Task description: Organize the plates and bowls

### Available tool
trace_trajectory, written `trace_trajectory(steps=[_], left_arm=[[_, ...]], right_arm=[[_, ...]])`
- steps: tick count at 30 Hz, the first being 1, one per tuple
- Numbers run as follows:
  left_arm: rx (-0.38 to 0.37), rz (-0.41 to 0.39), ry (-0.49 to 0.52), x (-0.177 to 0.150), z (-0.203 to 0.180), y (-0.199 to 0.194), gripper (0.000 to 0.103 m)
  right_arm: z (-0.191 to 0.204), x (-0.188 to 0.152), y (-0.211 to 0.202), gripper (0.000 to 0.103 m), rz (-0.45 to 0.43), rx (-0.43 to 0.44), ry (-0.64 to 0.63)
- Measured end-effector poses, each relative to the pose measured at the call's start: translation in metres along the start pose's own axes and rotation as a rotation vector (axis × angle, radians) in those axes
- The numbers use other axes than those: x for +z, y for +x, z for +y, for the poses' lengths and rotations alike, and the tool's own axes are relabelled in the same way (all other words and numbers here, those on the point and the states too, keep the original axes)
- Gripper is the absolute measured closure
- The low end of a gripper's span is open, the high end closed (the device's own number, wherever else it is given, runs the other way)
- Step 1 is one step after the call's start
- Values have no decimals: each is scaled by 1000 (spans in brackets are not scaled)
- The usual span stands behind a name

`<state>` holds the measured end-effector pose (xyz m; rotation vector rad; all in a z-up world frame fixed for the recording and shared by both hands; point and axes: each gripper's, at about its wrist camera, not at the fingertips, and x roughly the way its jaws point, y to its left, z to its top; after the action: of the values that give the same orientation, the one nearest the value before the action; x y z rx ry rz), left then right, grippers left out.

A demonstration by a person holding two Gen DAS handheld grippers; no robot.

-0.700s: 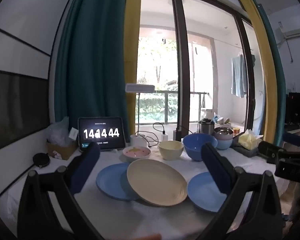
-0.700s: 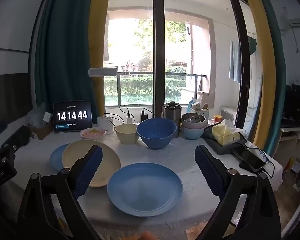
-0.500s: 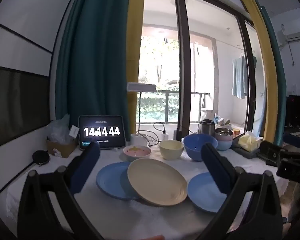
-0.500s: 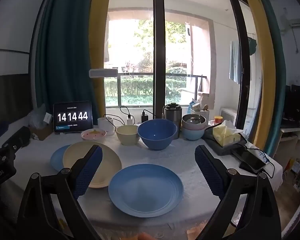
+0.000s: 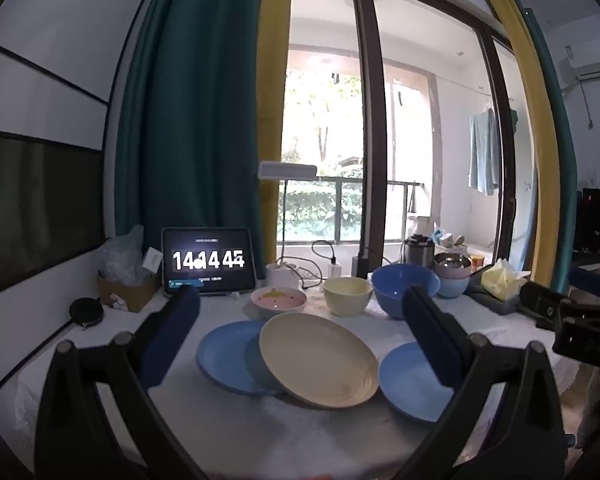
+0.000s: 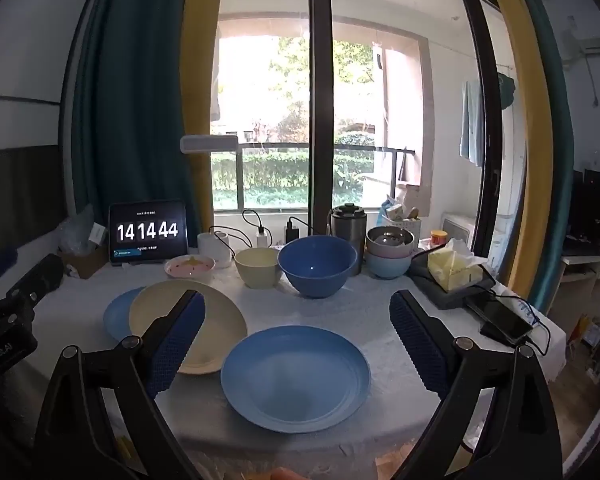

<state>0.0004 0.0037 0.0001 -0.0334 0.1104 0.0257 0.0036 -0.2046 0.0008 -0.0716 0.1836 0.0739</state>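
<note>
A cream plate (image 5: 318, 358) lies partly on a blue plate (image 5: 228, 356) at the table's middle. A second blue plate (image 6: 296, 376) lies alone near the front edge, also in the left wrist view (image 5: 410, 380). Behind stand a pink bowl (image 5: 278, 300), a cream bowl (image 5: 347, 295) and a big blue bowl (image 6: 317, 264). A stack of small bowls (image 6: 389, 252) stands at the back right. My left gripper (image 5: 300, 320) is open and empty, above the plates. My right gripper (image 6: 296, 320) is open and empty, above the lone blue plate.
A tablet clock (image 6: 148, 234) stands at the back left beside a cardboard box (image 5: 128, 290). A steel canister (image 6: 348, 228), a charger with cables (image 6: 262, 236), a tissue box (image 6: 454, 272) and a phone (image 6: 504, 316) line the back and right side.
Both grippers have drifted slightly; the plates and bowls have not moved. The clock has ticked over.
</note>
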Motion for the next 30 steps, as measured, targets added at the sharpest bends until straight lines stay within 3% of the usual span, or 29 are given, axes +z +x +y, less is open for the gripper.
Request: trace_trajectory(steps=[30], left_arm=[[-10, 19, -7, -1, 2, 1, 1]], right_arm=[[-1, 0, 5, 7, 16, -8, 18]])
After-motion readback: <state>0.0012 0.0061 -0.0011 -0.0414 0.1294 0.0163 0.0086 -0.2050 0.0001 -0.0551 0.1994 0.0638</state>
